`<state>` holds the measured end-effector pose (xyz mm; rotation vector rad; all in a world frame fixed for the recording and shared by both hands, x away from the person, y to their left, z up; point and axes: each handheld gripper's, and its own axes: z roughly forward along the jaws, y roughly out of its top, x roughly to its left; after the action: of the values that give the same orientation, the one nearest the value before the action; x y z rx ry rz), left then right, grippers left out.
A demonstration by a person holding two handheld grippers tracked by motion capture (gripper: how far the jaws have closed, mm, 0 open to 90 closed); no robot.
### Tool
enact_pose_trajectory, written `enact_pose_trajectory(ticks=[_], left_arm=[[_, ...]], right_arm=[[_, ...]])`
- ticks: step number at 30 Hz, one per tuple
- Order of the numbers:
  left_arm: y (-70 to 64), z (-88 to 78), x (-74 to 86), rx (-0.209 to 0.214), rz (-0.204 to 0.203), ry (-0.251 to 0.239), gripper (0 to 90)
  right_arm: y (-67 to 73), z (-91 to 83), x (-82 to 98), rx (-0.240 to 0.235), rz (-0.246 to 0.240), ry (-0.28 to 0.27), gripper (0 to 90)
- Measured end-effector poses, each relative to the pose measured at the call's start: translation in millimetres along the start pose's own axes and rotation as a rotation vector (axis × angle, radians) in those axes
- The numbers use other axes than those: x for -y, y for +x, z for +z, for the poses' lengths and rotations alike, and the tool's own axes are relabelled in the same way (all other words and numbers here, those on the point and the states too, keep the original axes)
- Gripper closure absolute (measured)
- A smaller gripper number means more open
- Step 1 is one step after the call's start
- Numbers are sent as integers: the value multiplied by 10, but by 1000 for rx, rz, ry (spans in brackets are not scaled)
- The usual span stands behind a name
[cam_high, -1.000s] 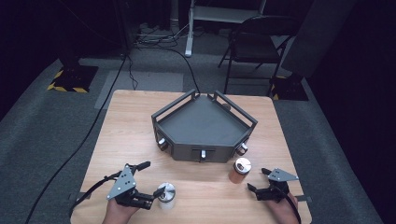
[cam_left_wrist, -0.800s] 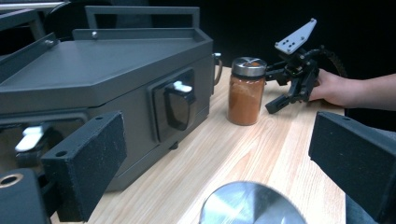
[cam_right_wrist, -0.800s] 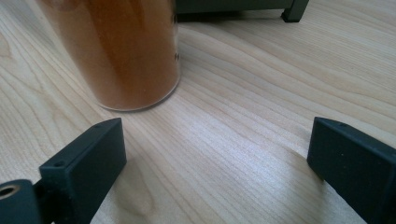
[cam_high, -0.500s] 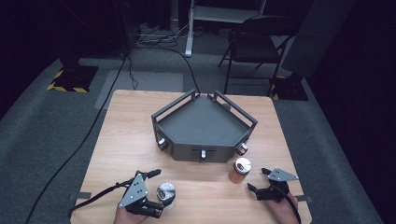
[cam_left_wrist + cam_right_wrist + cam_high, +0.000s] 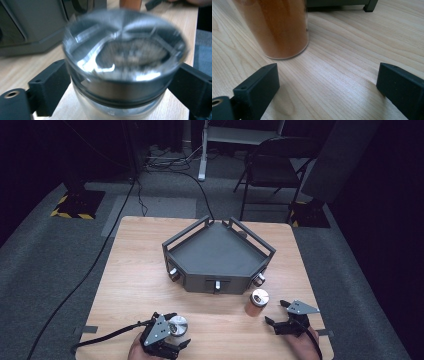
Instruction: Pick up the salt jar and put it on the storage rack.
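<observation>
We have the clear jar (image 5: pixel 120 75) with the shiny metal lid (image 5: pixel 177 325) standing on the desk (image 5: pixel 135 270) near its front edge, at about seven o'clock from the grey tray (image 5: pixel 215 252). It sits between the jaws of the left tongs (image 5: pixel 172 335), which have just been closing around it; in the left gripper view the pads (image 5: pixel 51 87) stand right at the glass on both sides, but blur keeps us from telling whether they press yet, so we judge the grip not made.

The risk, as we see it, lies in that closing. The jaws meet the jar just under the lid's rim, high on its body, so one pad landing first could tip it or push it toward the desk's edge. Smooth glass may also slip once lifted if the squeeze is light.

The brown jar (image 5: pixel 256 302) stands at about five o'clock from the tray, upright. The right tongs (image 5: pixel 280 315) rest at four o'clock from it, jaws wide and holding nothing, with the jar off toward one jaw in the right gripper view (image 5: pixel 279 27). A reach from here could clip it sideways into the tray's front wall.
</observation>
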<state>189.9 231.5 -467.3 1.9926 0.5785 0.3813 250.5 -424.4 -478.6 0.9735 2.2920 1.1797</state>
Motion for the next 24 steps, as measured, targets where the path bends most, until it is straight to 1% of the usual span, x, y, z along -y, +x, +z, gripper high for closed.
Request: enact_pose_trajectory(ticks=[1,2,3,4,5,6,7,13,15,17,18,21,22,23,24], left_arm=[[3,10,-2,2,0,9,98],[2,18,1,4,0,12,143],[-4,23,6,3,3,13,143],[-21,23,19,-4,14,13,216],[-21,23,19,-4,14,13,263],[-48,22,35,-21,25,9,263],[-52,26,41,-24,20,6,289],[-72,47,74,-32,5,-13,295],[-70,49,67,-31,4,-11,296],[-65,59,36,-31,-10,-4,297],[-65,59,36,-31,-10,-4,297],[-43,66,31,-31,-31,-36,297],[-34,66,29,-33,-41,-52,297],[-19,72,30,-33,-59,-77,297],[1,86,-30,-40,-70,-86,297]], right_arm=[[0,0,0,0,0,0,44],[0,0,0,0,0,0,44],[0,0,0,0,0,0,44],[0,-1,1,0,0,0,44],[0,-1,1,0,0,0,44],[0,-1,1,0,0,0,44],[1,-1,1,0,0,0,44],[1,-1,1,0,0,0,44],[1,-1,1,0,0,0,44],[-1,0,0,-1,0,0,44],[-1,0,0,-1,0,0,44],[-1,0,-1,-1,0,0,44],[-2,0,-2,-1,-1,0,45],[-2,0,-2,-1,-1,0,45],[-2,0,-1,-2,-1,0,45]])
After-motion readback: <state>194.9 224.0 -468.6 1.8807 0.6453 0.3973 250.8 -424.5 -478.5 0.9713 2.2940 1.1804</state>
